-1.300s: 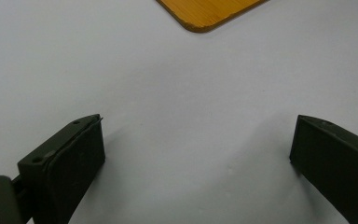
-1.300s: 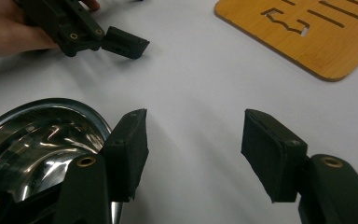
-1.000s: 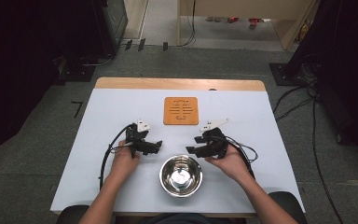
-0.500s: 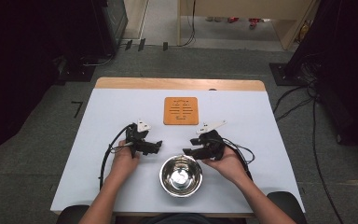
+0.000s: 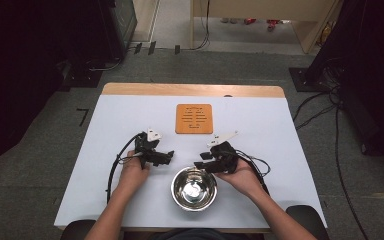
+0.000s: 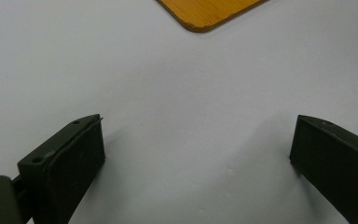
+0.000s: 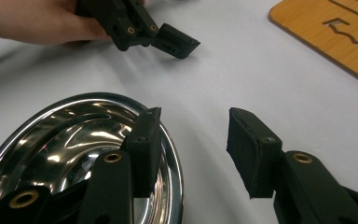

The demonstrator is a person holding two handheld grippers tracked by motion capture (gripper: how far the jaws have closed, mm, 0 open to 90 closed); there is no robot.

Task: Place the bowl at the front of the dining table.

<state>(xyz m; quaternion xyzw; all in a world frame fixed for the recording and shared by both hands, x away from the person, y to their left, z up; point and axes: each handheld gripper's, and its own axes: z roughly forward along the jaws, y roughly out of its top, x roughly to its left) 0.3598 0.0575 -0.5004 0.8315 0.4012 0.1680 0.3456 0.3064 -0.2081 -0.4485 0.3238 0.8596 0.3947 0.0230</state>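
Note:
A shiny steel bowl (image 5: 194,188) (image 7: 74,140) stands near the table's front edge, between the person's two hands. My right gripper (image 5: 200,162) (image 7: 193,135) is at the bowl's far right rim, one jaw inside the bowl and the other outside it. Its jaws have just been closing with the rim between them; a gap still shows, so it is open. My left gripper (image 5: 169,157) (image 6: 196,140) rests low over the bare white table to the bowl's left, wide open with nothing between its jaws. Its jaw tip (image 7: 175,44) also appears in the right gripper view.
An orange wooden trivet (image 5: 194,118) (image 6: 209,11) (image 7: 335,32) with cut slots lies flat at the table's middle, beyond both grippers. The white tabletop (image 5: 280,145) has a wooden strip (image 5: 192,90) along its far edge. Black cables trail from both grippers.
The right gripper has edged slightly toward the bowl's rim and its jaws stand narrower. The left hand and gripper have not moved.

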